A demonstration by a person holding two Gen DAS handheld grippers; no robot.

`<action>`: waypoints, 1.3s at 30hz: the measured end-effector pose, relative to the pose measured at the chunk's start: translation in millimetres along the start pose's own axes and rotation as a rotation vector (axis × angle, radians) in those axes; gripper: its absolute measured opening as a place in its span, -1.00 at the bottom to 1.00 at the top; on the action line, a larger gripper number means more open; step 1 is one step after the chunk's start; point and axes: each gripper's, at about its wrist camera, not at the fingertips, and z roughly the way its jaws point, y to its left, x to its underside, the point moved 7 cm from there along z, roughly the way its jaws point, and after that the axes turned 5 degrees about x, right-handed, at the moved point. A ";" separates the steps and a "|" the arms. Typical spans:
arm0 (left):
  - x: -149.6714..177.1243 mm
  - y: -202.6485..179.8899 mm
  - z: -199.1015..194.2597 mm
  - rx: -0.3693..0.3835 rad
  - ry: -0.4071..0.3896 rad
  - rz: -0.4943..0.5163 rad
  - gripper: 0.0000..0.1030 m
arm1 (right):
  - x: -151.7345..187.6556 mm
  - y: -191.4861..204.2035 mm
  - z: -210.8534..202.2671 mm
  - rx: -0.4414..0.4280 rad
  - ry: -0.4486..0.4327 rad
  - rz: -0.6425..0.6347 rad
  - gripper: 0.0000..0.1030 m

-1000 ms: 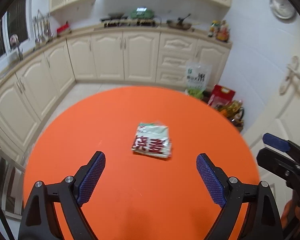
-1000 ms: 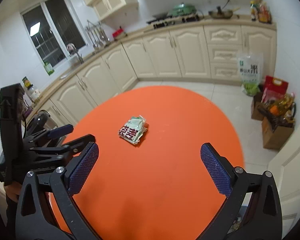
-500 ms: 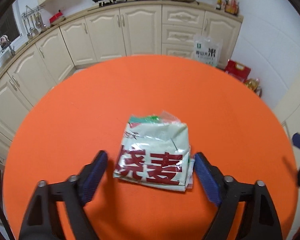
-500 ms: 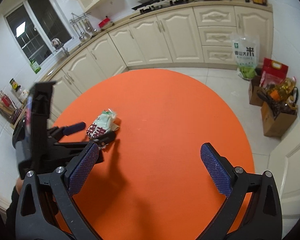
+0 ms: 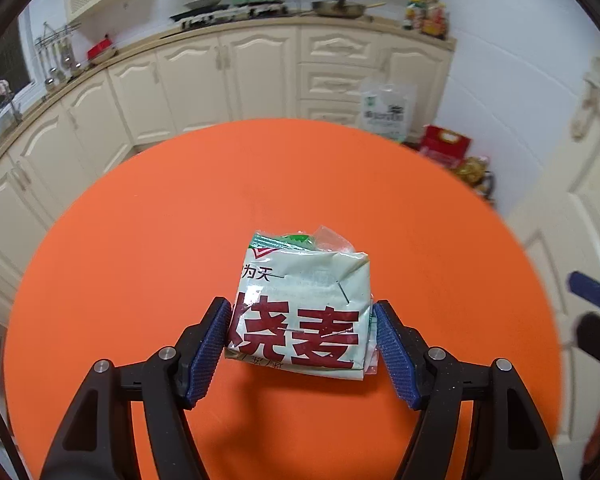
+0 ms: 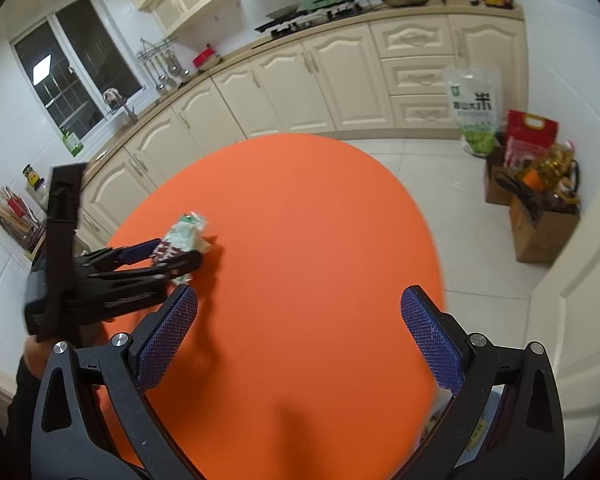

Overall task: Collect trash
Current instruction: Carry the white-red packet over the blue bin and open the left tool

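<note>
One food packet point(image 5: 300, 312) on the orange tabletop point(image 5: 180, 220); left gripper point(image 5: 302, 344) has been closing around it, contact unclear; right gripper point(image 6: 298, 340) gapes empty.

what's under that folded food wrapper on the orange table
The wrapper lies flat on the bare orange table. Some clear plastic pokes out along its edges; anything directly beneath is covered.

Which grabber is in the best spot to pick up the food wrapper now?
The left gripper. Its jaws have just been closing, and the wrapper on the orange table sits right between its pads. The right gripper hangs open over bare table, away from the wrapper.
</note>
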 end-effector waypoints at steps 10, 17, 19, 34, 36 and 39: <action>55.4 -175.6 -61.9 0.118 -0.036 0.241 0.30 | 88.5 -102.5 -93.9 0.272 -0.073 0.056 1.00; 122.9 -279.7 -47.5 0.173 -0.017 0.369 0.30 | 161.0 -179.9 -95.8 0.405 0.000 0.126 1.00; 143.9 -294.4 -18.8 0.180 0.036 0.385 0.30 | 184.6 -202.3 -76.8 0.415 0.045 0.161 1.00; 261.1 -313.7 274.2 0.124 0.496 0.393 0.30 | 406.4 -363.9 115.8 0.438 0.471 0.489 0.83; 263.4 -318.2 301.4 0.117 0.525 0.400 0.30 | 421.9 -374.2 128.1 0.441 0.511 0.503 0.67; 279.3 -321.8 326.6 0.120 0.566 0.415 0.31 | 431.6 -380.0 134.1 0.452 0.539 0.499 0.13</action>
